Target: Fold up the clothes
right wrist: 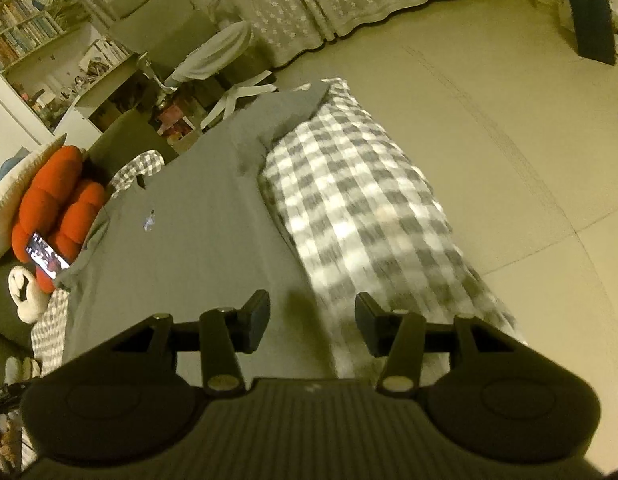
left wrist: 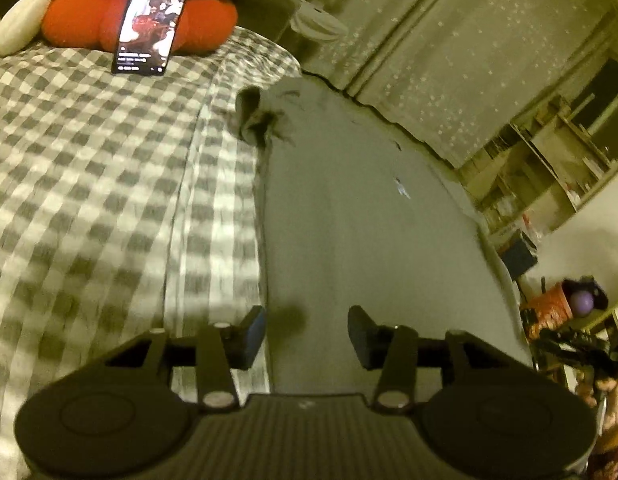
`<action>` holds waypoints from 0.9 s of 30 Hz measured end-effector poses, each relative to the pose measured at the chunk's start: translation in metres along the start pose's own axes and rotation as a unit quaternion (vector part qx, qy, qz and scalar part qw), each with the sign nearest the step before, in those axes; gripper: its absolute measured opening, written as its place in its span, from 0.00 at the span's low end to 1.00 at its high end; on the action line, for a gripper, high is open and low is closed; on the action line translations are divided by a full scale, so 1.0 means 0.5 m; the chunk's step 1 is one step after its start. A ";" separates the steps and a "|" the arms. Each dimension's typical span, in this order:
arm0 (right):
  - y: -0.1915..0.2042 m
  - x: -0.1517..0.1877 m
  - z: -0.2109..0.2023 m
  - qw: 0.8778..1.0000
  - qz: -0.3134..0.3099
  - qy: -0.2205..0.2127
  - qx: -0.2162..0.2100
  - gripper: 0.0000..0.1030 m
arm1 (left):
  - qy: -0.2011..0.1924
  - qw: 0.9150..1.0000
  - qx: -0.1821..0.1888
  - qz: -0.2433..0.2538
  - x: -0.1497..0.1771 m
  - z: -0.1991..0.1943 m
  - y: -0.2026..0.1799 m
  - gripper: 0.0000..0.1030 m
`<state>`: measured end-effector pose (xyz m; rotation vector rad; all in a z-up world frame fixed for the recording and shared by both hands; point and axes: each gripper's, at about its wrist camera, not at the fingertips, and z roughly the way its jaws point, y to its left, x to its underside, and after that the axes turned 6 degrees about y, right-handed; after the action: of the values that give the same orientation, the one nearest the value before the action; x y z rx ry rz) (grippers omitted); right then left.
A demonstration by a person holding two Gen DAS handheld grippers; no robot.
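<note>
The left wrist camera sat just behind the left gripper (left wrist: 307, 338) and looked forward and down along its fingers, close above the bed. The checked bedcover (left wrist: 101, 184) filled the left of the frame, the grey garment (left wrist: 349, 220) ran up the middle, and the curtain (left wrist: 449, 60) crossed the upper right. The right wrist camera sat likewise behind the right gripper (right wrist: 312, 322), also tilted down, with the garment (right wrist: 197, 232) at centre left, the bedcover (right wrist: 349, 200) to its right and the floor (right wrist: 509, 120) on the right. Both views shared the garment, the bedcover, the red cushion (left wrist: 89, 12) (right wrist: 53, 200) and the lit phone (left wrist: 153, 16) (right wrist: 47, 260).
</note>
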<state>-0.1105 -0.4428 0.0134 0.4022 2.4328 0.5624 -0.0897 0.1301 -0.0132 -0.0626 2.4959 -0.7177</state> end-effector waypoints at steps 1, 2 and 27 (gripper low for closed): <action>0.005 -0.010 0.003 1.000 -0.002 0.000 -0.002 0.50 | -0.004 1.000 -0.001 -0.007 -0.012 0.004 0.004 0.45; 0.010 -0.019 0.007 1.000 -0.004 0.001 -0.004 0.50 | -0.007 1.000 -0.002 -0.013 -0.024 0.008 0.007 0.45; 0.282 -0.193 0.200 0.988 -0.127 0.049 -0.066 0.50 | -0.093 0.980 0.056 -0.166 -0.199 0.108 0.092 0.57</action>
<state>0.0471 -0.3306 0.0554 0.0078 2.4720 0.6368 0.0275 0.1618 -0.0269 -0.4933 2.2838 -0.9401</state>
